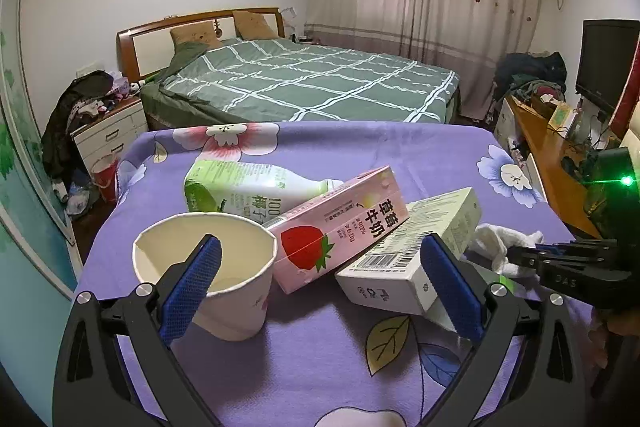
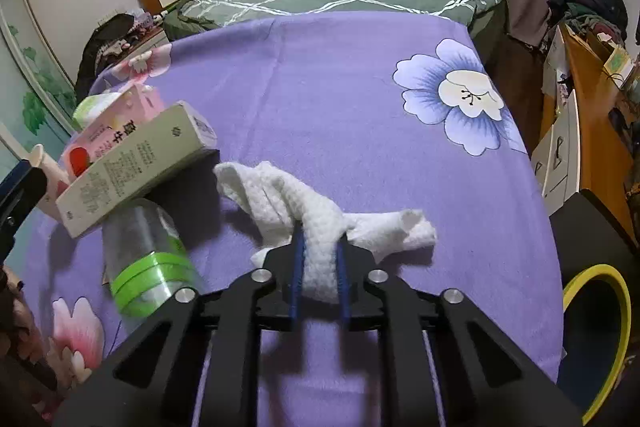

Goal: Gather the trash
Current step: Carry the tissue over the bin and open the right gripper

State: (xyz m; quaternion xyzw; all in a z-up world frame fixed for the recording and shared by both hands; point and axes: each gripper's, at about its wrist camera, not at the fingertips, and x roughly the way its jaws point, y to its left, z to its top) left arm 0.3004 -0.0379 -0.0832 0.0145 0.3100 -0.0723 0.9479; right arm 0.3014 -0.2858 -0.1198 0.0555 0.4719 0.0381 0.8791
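On a purple flowered cloth lies a heap of trash. My left gripper stands open; its left finger reaches into a white paper cup, its right finger sits by a pale green-white carton. A pink strawberry milk carton leans on a green-and-white bottle. My right gripper is shut on a crumpled white tissue that rests on the cloth. The same tissue and the right gripper show at the right of the left wrist view. A clear plastic bottle with a green band lies beside the pale carton.
A bed with a green checked quilt stands beyond the cloth. A wooden desk with a monitor runs along the right. A white nightstand piled with clothes is at the left. A black bin with a yellow rim sits at the lower right.
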